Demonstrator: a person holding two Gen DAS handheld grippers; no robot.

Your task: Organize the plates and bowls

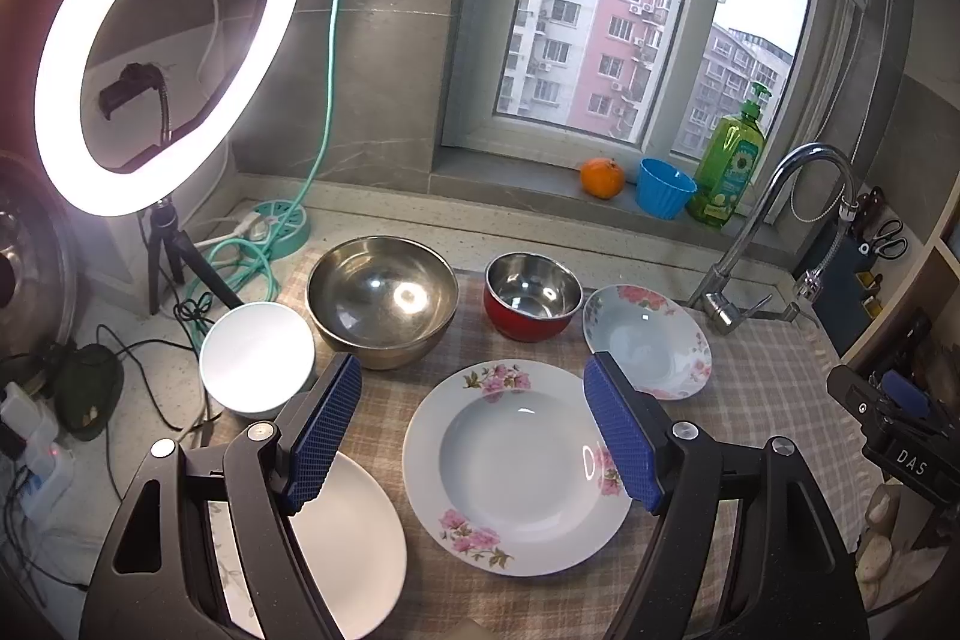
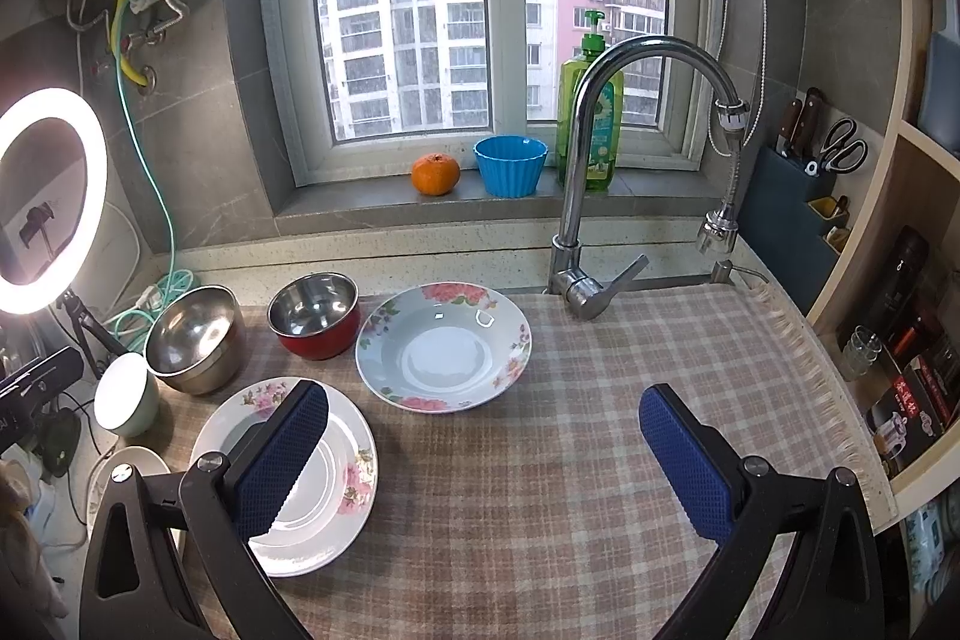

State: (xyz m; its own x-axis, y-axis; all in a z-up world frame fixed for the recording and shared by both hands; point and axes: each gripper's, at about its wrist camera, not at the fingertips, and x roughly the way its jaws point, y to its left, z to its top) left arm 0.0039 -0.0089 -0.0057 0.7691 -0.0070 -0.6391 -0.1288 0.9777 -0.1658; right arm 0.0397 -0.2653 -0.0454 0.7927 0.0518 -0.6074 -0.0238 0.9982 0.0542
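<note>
Left wrist view: the large floral plate (image 1: 516, 466) lies flat on the checked cloth (image 1: 762, 388), directly below and between the spread blue pads of the left gripper (image 1: 474, 430), which hovers released and grasping nothing. A plain white plate (image 1: 354, 538) sits just left of it; the smaller floral plate (image 2: 444, 346) lies farther right, behind it. Along the far row stand a steel bowl (image 1: 381, 298), a red bowl (image 1: 531, 295) and a white bowl (image 1: 255, 355). The right gripper (image 2: 480, 454), also spread and empty, hangs over bare cloth to the right, so the left looks nearer the large plate.
</note>
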